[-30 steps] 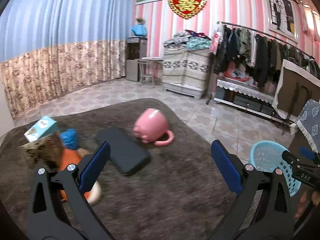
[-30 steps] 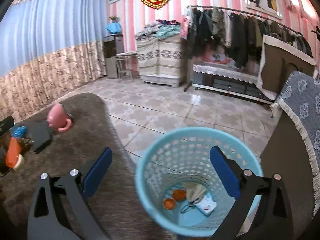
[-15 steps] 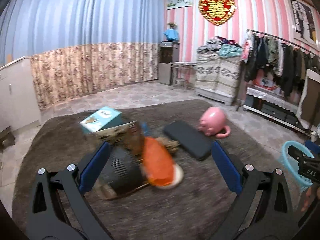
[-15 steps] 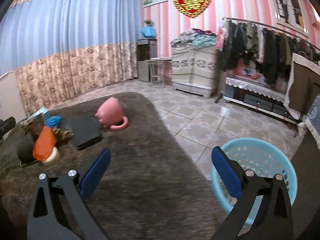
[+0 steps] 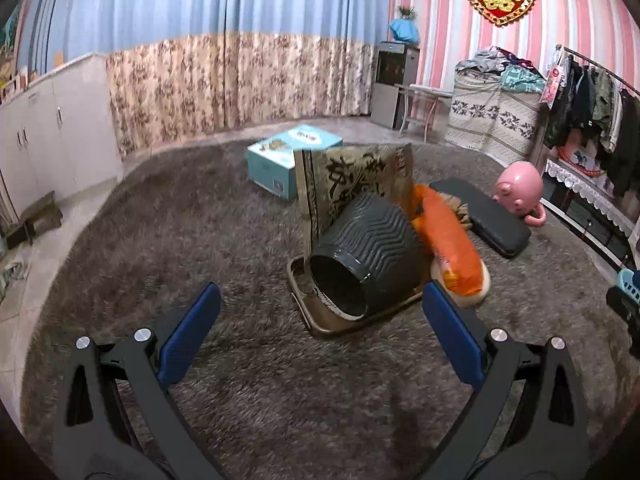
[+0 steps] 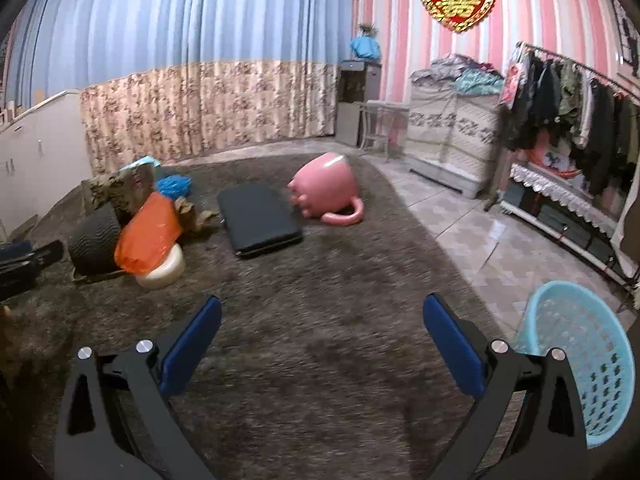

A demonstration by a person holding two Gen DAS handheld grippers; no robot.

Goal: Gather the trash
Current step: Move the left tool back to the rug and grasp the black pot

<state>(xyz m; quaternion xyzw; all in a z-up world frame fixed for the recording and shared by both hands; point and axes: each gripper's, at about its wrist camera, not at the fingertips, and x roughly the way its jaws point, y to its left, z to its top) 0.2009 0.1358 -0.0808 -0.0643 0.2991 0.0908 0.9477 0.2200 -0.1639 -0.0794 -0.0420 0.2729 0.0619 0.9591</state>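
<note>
A dark ribbed pot (image 5: 368,252) lies on its side on a brown patterned box (image 5: 352,184), just ahead of my open left gripper (image 5: 320,320). An orange bag (image 5: 448,240) rests on a cream roll beside the pot. In the right wrist view the same pile sits at the left: pot (image 6: 94,240), orange bag (image 6: 146,236), crumpled brown paper (image 6: 194,214) and a blue wad (image 6: 173,185). My right gripper (image 6: 320,332) is open and empty over bare carpet. The light blue trash basket (image 6: 580,356) stands at the lower right.
A black flat case (image 6: 258,218) and a tipped pink mug (image 6: 326,190) lie on the grey carpet (image 5: 200,240). A teal carton (image 5: 290,160) sits behind the pile. White cabinets (image 5: 48,132) line the left wall, a clothes rack (image 6: 572,120) the right.
Both grippers have swung left, away from the basket. The left one has closed in on the pot and orange bag. The basket has slid from centre to the right edge.
</note>
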